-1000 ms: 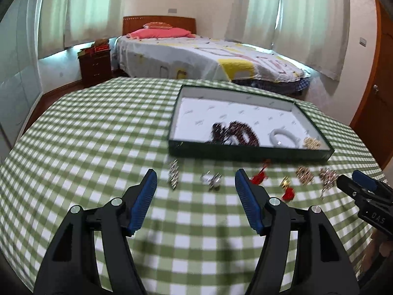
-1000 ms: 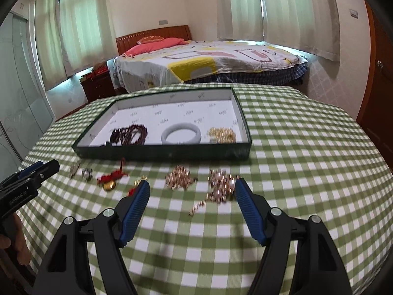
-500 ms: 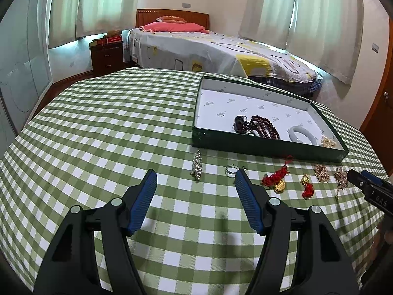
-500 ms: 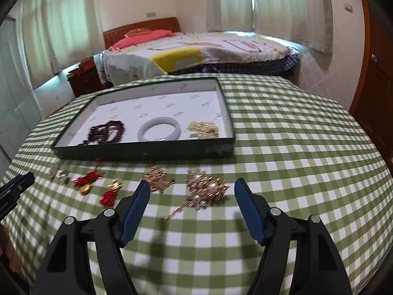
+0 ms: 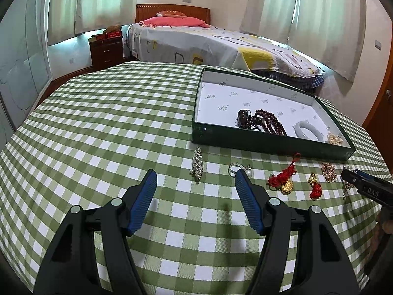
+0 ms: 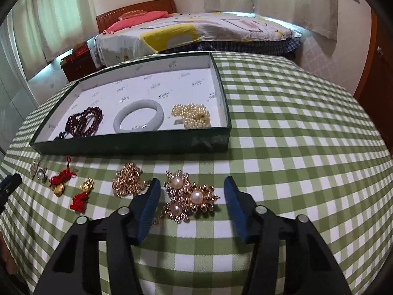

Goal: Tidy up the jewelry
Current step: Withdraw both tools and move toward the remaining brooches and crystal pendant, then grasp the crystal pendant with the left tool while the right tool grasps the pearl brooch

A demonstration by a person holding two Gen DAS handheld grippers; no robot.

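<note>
Because the pearl-and-gold brooch (image 6: 190,200) lies between the spread jaws of your right gripper (image 6: 191,189), you are placed to close on it; nothing is gripped. At 12 o'clock sits the green tray (image 6: 132,143), holding beads, bangle and pearls. Your left gripper (image 5: 195,182), jaws apart and empty, frames the crystal brooch (image 5: 197,163) at 12 o'clock.

Bangle (image 6: 138,115) in tray (image 6: 130,145) — brooch (image 6: 190,198) before.
</note>
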